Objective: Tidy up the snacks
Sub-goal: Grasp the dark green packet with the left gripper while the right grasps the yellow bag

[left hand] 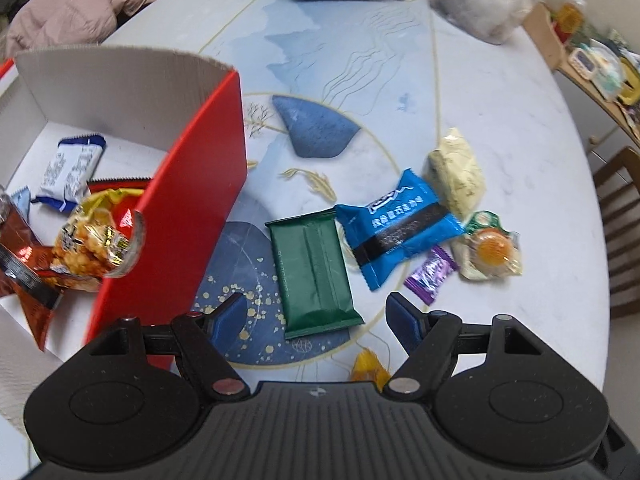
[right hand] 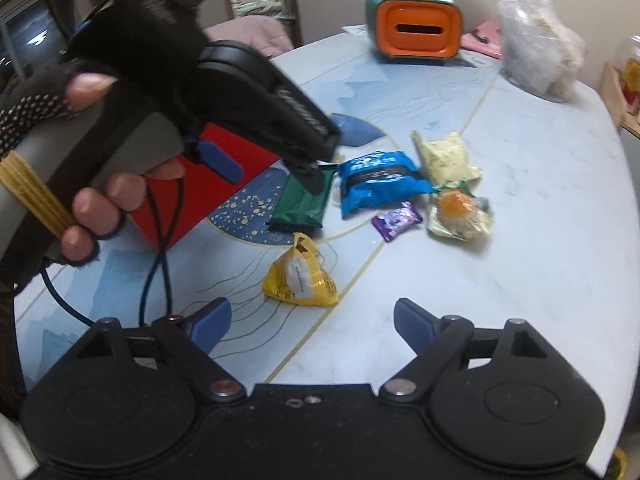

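A red box (left hand: 188,216) with a white inside holds several snack packs, among them a blue-and-white pack (left hand: 70,174) and a yellow pack (left hand: 94,240). On the table lie a green pack (left hand: 314,272), a blue pack (left hand: 394,228), a cream pack (left hand: 456,172), a jelly cup pack (left hand: 490,248), a purple candy (left hand: 430,274) and a yellow pack (right hand: 300,274). My left gripper (left hand: 316,316) is open and empty, above the near end of the green pack. It also shows in the right wrist view (right hand: 280,156). My right gripper (right hand: 310,322) is open and empty, near the yellow pack.
An orange and teal container (right hand: 414,26) and a clear plastic bag (right hand: 538,60) stand at the table's far side. A pink jacket (left hand: 80,8) hangs on a chair at far left. A wooden shelf (left hand: 592,64) with clutter stands to the right.
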Demonstrator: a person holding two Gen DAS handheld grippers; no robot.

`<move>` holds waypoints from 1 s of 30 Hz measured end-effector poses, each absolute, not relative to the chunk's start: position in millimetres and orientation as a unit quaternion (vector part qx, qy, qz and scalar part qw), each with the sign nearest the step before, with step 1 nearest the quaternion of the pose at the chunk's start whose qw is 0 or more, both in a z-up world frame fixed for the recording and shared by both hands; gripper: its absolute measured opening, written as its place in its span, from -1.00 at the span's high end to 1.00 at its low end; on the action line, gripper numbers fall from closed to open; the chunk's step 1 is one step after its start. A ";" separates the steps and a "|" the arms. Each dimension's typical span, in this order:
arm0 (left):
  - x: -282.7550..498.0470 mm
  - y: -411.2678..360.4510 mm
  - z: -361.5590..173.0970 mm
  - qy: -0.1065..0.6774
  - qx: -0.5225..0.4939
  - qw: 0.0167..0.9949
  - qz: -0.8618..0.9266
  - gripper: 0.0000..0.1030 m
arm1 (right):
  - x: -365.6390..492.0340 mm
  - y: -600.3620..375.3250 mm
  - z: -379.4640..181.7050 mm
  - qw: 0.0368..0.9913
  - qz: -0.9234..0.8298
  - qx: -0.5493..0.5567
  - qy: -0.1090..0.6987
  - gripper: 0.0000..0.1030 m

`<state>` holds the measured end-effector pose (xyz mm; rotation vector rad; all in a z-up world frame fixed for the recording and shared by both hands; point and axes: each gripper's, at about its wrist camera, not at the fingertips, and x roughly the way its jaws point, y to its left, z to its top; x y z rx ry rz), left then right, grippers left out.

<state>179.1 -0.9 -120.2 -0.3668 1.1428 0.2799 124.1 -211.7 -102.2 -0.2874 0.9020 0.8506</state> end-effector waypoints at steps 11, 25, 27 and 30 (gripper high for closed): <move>203.1 12.1 -154.1 0.557 -0.211 0.786 0.166 -0.45 | 148.9 -183.3 -122.6 0.776 0.443 -0.149 0.423 -0.47; 205.9 2.2 -151.2 0.550 -0.165 0.803 0.158 0.15 | 166.9 -166.4 -132.3 0.741 0.470 -0.148 0.456 0.32; 204.9 3.5 -150.6 0.550 -0.168 0.803 0.156 0.16 | 167.8 -165.0 -132.6 0.739 0.470 -0.149 0.459 0.37; 203.2 5.6 -150.7 0.552 -0.174 0.801 0.151 0.17 | 168.0 -165.9 -132.0 0.740 0.467 -0.148 0.461 0.43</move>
